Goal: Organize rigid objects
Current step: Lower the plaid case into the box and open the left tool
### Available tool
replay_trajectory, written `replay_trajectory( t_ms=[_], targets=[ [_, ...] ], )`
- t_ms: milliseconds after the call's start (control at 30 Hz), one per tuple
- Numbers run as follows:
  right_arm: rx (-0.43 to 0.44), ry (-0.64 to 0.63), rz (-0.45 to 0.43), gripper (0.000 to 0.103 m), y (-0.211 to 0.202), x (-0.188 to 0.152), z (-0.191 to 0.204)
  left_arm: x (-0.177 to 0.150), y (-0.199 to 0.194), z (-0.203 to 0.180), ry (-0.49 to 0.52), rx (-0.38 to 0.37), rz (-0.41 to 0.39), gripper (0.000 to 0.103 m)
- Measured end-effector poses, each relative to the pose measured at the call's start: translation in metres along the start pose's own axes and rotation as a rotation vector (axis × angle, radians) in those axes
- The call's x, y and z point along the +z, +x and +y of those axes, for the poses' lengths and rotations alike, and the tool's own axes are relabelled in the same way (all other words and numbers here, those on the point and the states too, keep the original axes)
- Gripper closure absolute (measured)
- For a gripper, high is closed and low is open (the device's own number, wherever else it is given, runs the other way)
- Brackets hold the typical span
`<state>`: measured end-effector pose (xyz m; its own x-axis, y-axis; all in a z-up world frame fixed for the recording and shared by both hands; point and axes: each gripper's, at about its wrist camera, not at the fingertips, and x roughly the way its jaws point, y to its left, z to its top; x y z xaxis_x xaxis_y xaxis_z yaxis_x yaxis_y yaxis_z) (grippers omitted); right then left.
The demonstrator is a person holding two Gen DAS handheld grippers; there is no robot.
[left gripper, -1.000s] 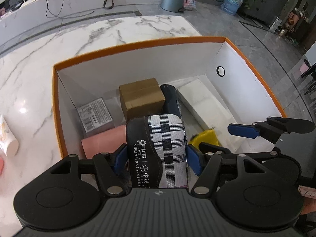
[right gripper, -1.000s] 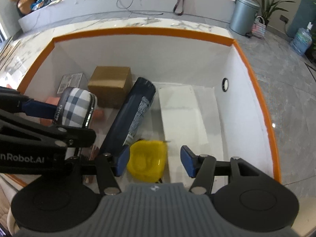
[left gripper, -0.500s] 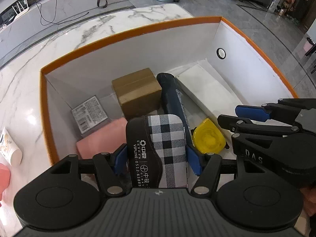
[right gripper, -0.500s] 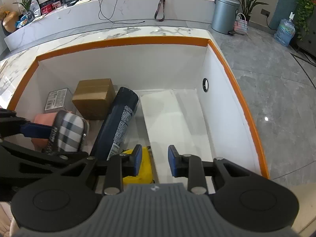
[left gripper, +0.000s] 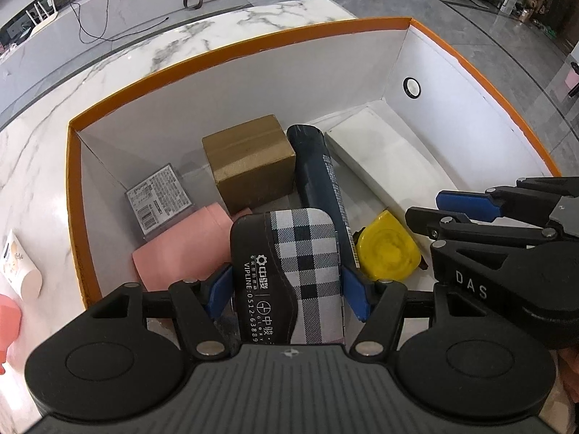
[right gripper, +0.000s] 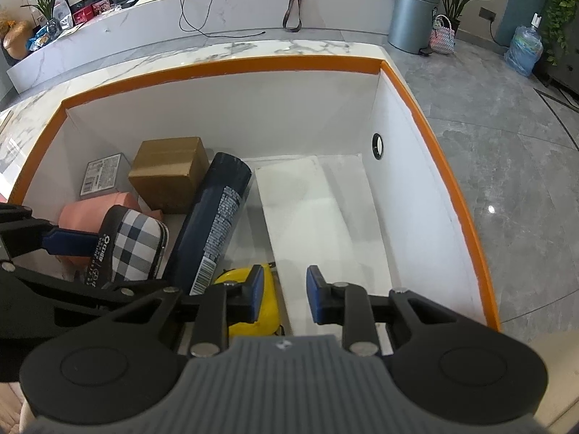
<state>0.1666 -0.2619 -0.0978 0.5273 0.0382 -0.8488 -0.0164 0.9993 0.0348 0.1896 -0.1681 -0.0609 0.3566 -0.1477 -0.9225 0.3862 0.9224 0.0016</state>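
An orange-rimmed white box [left gripper: 231, 54] [right gripper: 224, 67] holds a brown carton [left gripper: 249, 162], a dark tube [left gripper: 318, 173], a long white flat box [left gripper: 387, 166], a pink item [left gripper: 181, 246], a labelled clear case [left gripper: 159, 195] and a yellow tape measure [left gripper: 387, 249] [right gripper: 270, 307]. My left gripper [left gripper: 287, 289] is shut on a plaid case [left gripper: 300, 253] [right gripper: 135, 246], held over the box's near left part above the pink item. My right gripper [right gripper: 286, 291] [left gripper: 456, 213] hovers just right of the tape measure, jaws narrow with nothing between them.
The box stands on a marble counter [left gripper: 36, 152]. Left of the box lie a white tube [left gripper: 18, 267] and a pink object [left gripper: 7, 318]. Beyond the counter's right edge is grey floor with a metal bin [right gripper: 412, 18].
The right gripper's jaws have drawn from wide to narrow, and the tape measure now lies left of them. The left gripper has sunk slightly toward the box with the plaid case.
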Motion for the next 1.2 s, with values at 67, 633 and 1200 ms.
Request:
replay_trajectory(
  t_ms=[67,633,1200],
  targets=[
    [-0.002,-0.001,-0.001,0.077,0.000,0.000,0.000,0.000,0.000,0.000,-0.002,0.000,-0.002,0.029],
    [0.005,0.011,0.003,0.073,0.000,0.001,-0.001,-0.003,-0.004,0.018,-0.063,-0.087,-0.017,0.016],
    [0.013,-0.007,-0.093,0.049,-0.024,0.003,0.005,-0.012,-0.076,0.062,-0.238,-0.276,-0.256,0.013]
  ],
)
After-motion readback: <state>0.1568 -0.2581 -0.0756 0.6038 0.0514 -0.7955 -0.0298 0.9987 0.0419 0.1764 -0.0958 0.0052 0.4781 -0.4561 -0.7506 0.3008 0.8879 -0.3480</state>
